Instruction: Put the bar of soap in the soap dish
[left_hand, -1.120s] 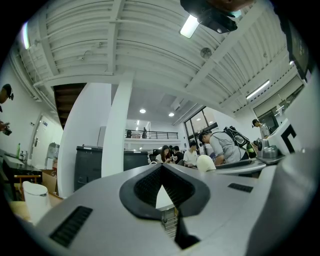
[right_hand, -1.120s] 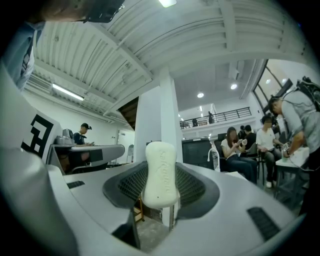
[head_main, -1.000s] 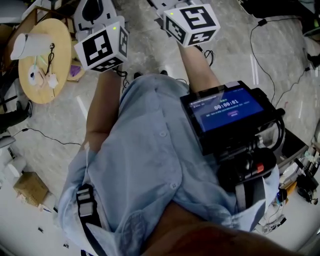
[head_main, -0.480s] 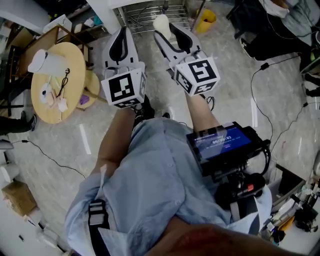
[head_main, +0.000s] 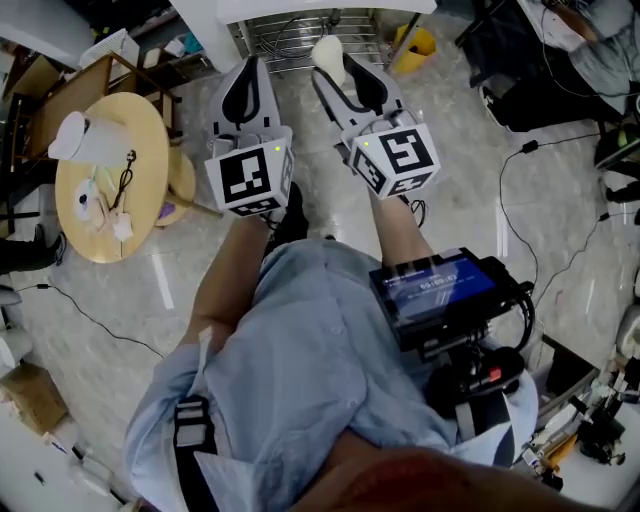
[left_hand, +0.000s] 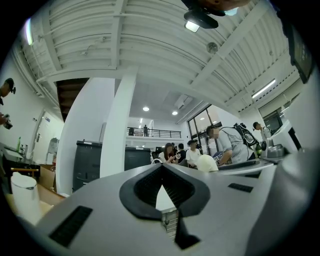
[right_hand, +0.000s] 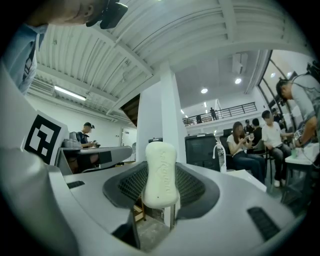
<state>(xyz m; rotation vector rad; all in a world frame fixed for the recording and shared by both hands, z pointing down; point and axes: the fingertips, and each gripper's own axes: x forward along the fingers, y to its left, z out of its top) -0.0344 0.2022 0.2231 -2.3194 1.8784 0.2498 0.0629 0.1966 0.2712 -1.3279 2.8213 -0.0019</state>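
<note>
Right gripper is clamped on the bar of soap, held up in the air above the floor. The soap is cream-white and oblong, with rounded ends, a slight waist and faint embossed lettering down its face. It stands on end between the dark ribbed pads. Left gripper is closed tip to tip, with nothing in it.
</note>
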